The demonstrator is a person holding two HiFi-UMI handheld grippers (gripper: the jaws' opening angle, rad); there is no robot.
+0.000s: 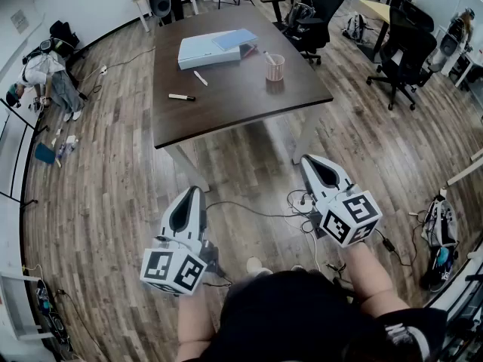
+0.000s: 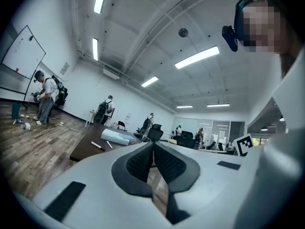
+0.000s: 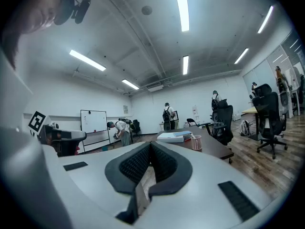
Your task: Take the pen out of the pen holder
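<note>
A pink mesh pen holder [image 1: 275, 67] stands on the right part of the dark brown table [image 1: 226, 100], with a pen sticking out of its top. In the right gripper view the pen holder [image 3: 196, 142] shows small and far, on the table's near corner. My left gripper [image 1: 195, 191] and right gripper [image 1: 308, 159] are held level over the wood floor, well short of the table's near edge. Both are shut with nothing between the pads: the left gripper [image 2: 153, 144] and the right gripper [image 3: 150, 144] each show their ribbed pads meeting at the tip.
On the table lie a black marker [image 1: 181, 97], a white pen [image 1: 200, 78] and a white and blue box [image 1: 217, 47]. Black office chairs [image 1: 317, 10] stand right of the table. Cables [image 1: 256, 211] run over the floor between my grippers. A person [image 1: 49, 78] bends at the left wall.
</note>
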